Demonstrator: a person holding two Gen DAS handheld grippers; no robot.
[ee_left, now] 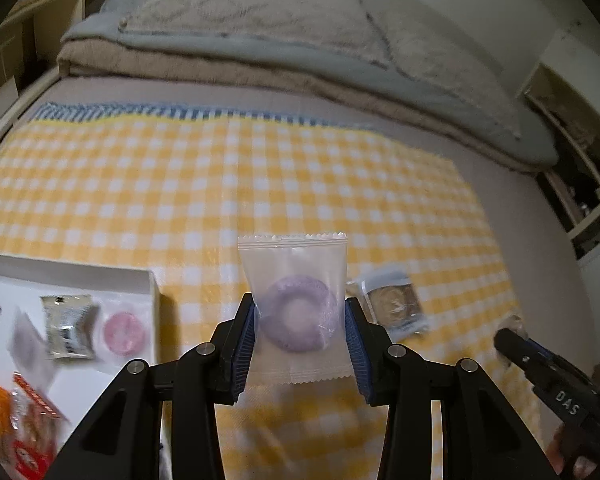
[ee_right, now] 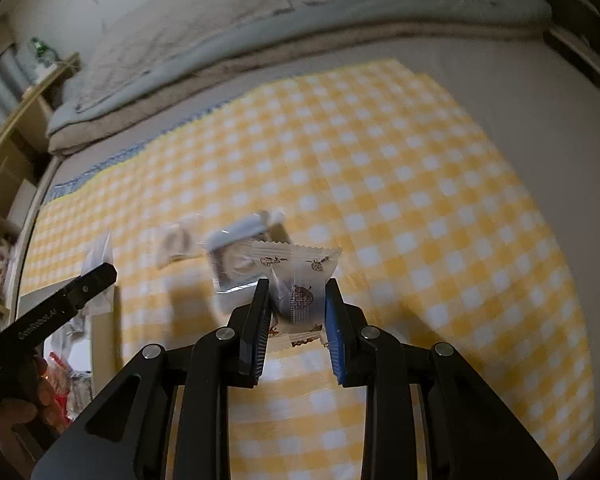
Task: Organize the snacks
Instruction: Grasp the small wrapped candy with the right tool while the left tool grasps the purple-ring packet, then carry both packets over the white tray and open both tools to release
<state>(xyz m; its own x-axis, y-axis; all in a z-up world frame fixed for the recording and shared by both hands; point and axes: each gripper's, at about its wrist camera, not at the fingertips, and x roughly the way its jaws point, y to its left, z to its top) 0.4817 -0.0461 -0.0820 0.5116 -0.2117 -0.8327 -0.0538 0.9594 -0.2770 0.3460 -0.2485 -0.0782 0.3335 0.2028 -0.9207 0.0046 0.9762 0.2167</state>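
- Left gripper point(ee_left: 300, 328) is clamping a clear packet holding a purple ring-shaped biscuit point(ee_left: 297, 312).
- Right gripper point(ee_right: 298, 304) is pinching a small white printed candy wrapper point(ee_right: 298, 280).
- Motion blur is smearing the white tray point(ee_left: 150, 280) of snacks at the left.

Both views are dim, with a flat, warm indoor cast and no visible lamp or glare. Fisheye distortion bends the bed's edge point(ee_left: 16, 116) and the shelves into curves, and the corners fall to black vignette. The left gripper point(ee_left: 300, 320) and its clear donut packet point(ee_left: 296, 304) are sharp, while the checkered cloth point(ee_left: 180, 184) and the white box point(ee_left: 148, 280) smear with motion blur. In the right wrist view the cloth and loose packets point(ee_right: 236, 256) are blurred too; soft shadows lie beside them.
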